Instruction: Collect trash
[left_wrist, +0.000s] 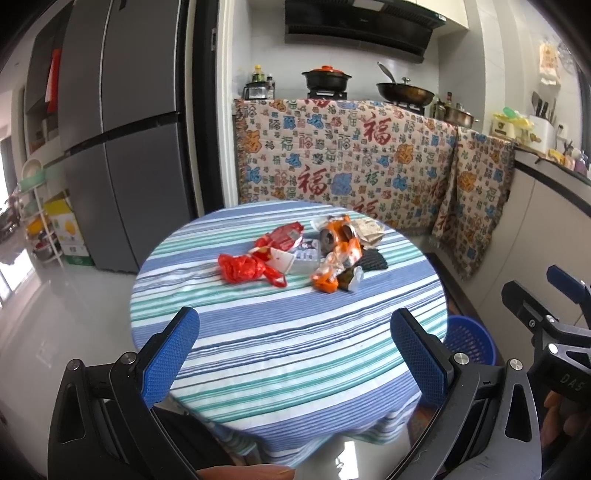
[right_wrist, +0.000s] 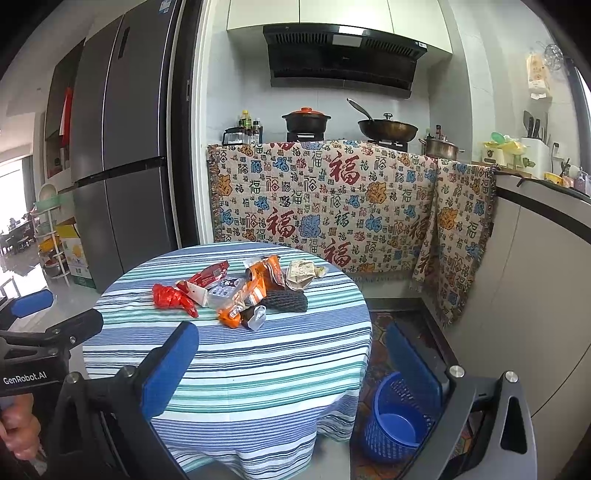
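Both the left gripper (left_wrist: 295, 354) and right gripper (right_wrist: 291, 365) hover spread wide, empty, short of the crumpled wrapper pile (right_wrist: 243, 291) mid striped round table (right_wrist: 258, 369). Approach step; next, probably reach, pinch one wrapper, carry to the blue plastic basket (right_wrist: 395, 424) on the floor.

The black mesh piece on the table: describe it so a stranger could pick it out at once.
Find the round striped table, then the trash pile at its middle. The black mesh piece lies on the pile's right side, beside the orange wrapper. It is the only dark, netted item among bright wrappers.
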